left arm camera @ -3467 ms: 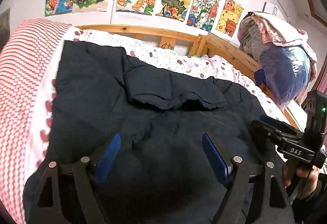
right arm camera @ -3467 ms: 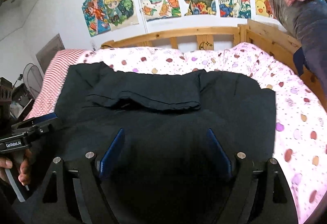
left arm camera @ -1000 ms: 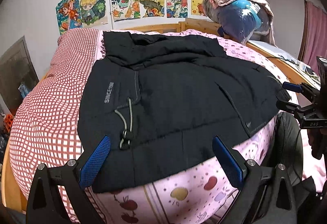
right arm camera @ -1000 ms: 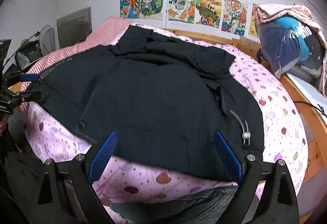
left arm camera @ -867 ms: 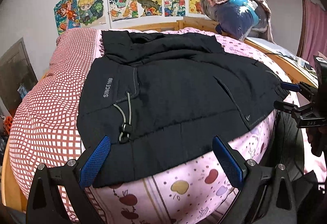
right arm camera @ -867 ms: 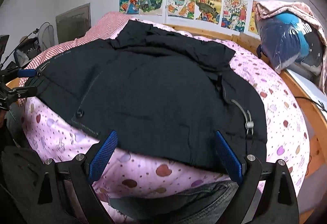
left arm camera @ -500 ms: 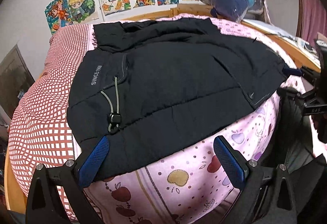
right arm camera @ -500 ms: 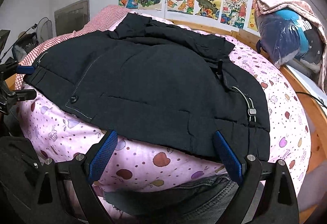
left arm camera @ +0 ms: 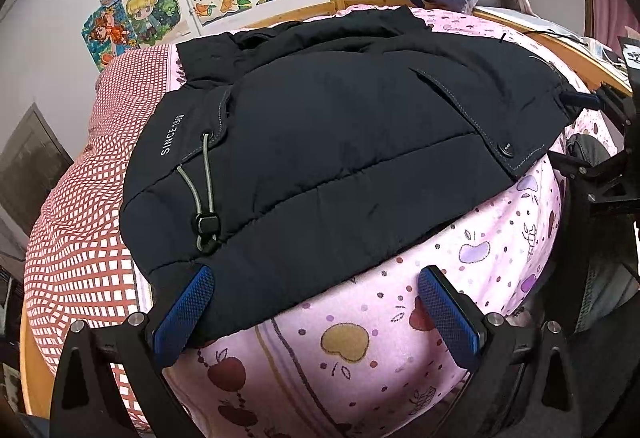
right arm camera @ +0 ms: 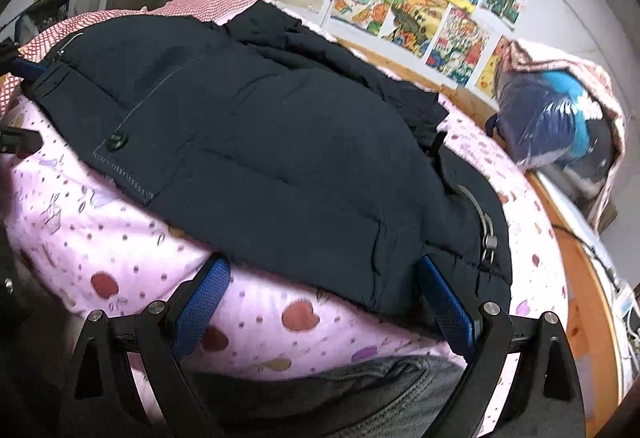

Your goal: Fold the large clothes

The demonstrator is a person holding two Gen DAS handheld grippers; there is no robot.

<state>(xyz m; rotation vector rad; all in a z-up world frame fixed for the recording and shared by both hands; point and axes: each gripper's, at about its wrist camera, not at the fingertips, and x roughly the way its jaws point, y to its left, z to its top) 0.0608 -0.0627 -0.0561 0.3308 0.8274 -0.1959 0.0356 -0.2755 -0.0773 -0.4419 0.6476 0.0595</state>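
Both tongs wide, L tongs (left arm camera: 316, 302) & R tongs (right arm camera: 324, 292) at hem of dark jacket (left arm camera: 340, 134), on bed (left arm camera: 400, 338).

Black frames (left arm camera: 120, 370) — blue-padded jaws

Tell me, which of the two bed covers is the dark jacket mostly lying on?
The pink fruit-print cover. The black puffer jacket spreads mainly across it; the red-and-white checked cover only meets the jacket's left edge, by the drawcord.
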